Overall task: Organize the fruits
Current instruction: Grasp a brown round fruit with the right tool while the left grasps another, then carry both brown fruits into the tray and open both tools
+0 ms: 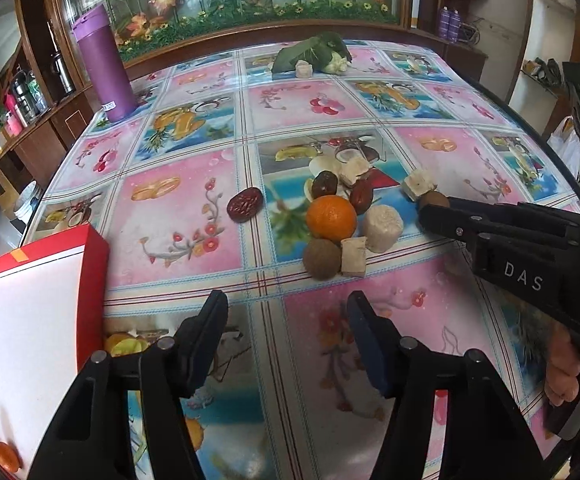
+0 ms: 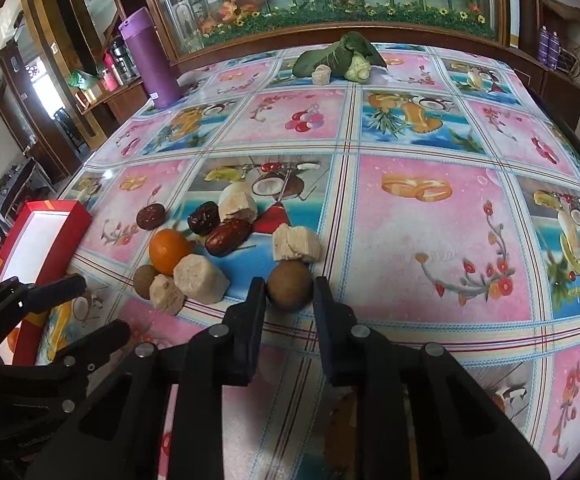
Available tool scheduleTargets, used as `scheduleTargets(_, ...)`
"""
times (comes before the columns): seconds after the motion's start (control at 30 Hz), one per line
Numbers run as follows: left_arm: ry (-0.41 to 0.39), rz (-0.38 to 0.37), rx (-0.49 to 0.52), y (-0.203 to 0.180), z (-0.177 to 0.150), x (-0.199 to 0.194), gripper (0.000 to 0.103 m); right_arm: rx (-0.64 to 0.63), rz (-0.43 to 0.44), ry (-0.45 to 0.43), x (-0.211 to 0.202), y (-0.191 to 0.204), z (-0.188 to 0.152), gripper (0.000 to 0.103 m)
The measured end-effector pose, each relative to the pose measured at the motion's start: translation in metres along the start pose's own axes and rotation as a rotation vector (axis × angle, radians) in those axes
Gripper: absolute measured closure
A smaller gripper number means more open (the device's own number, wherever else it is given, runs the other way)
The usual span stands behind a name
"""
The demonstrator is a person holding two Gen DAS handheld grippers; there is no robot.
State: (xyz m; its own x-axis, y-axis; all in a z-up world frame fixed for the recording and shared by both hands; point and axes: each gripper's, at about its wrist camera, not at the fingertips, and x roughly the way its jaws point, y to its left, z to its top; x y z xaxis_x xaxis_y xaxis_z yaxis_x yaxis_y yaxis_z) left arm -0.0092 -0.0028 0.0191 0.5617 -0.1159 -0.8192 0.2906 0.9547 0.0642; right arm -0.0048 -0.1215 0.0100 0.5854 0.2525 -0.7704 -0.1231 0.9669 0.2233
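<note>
A small brown round fruit [image 2: 290,286] lies between the fingers of my right gripper [image 2: 290,285], and both pads press its sides; the left wrist view shows only a sliver of that brown fruit [image 1: 436,199] at the tips of the right gripper [image 1: 426,210]. To its left lie an orange [image 2: 169,251], several red dates [image 2: 228,237], pale chunks [image 2: 200,278] and a second brown fruit [image 2: 145,280]. My left gripper [image 1: 288,304] hovers open over the tablecloth, short of the orange [image 1: 331,217], with nothing between its fingers. A red box [image 1: 30,320] with a white inside lies at the left, and one orange [image 1: 6,456] sits in it.
A tall purple flask [image 1: 104,64] stands at the table's far left corner. Leafy greens and a cauliflower piece [image 1: 314,56] lie at the far edge, below a glass-fronted cabinet. The flowered tablecloth [image 2: 430,240] stretches to the right of the pile.
</note>
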Motion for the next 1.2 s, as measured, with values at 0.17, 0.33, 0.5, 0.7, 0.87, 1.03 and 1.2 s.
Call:
scheduleTargets(0.17, 0.014, -0.024, 0.002, -0.002, 0.011, 0.012, 0.053, 0.051, 0.005, -0.006, -0.002, -0.008, 0.002, 0.077)
scheduleTargets(0.33, 0.022, -0.067, -0.001, -0.002, 0.015, 0.021, 0.061, 0.091, 0.016, -0.005, -0.003, -0.014, 0.002, 0.077)
scheduleTargets(0.5, 0.012, -0.084, -0.005, -0.005, 0.019, 0.022, 0.074, 0.107, 0.013, -0.025, -0.006, -0.017, 0.003, 0.077)
scheduleTargets(0.7, -0.009, -0.098, -0.032, -0.003, 0.016, 0.015, 0.081, 0.111, 0.015, -0.042, -0.006, -0.019, 0.003, 0.077)
scheduleTargets(0.87, -0.084, -0.064, -0.056, 0.006, 0.01, -0.018, 0.081, 0.116, 0.029, -0.076, -0.01, -0.021, 0.004, 0.077)
scheduleTargets(1.03, -0.176, -0.017, -0.104, 0.031, -0.006, -0.066, 0.081, 0.096, 0.047, -0.137, -0.021, -0.018, 0.004, 0.077)
scheduleTargets(1.2, -0.241, 0.062, -0.193, 0.073, -0.033, -0.104, 0.081, 0.056, 0.043, -0.172, -0.027, -0.01, 0.001, 0.077)
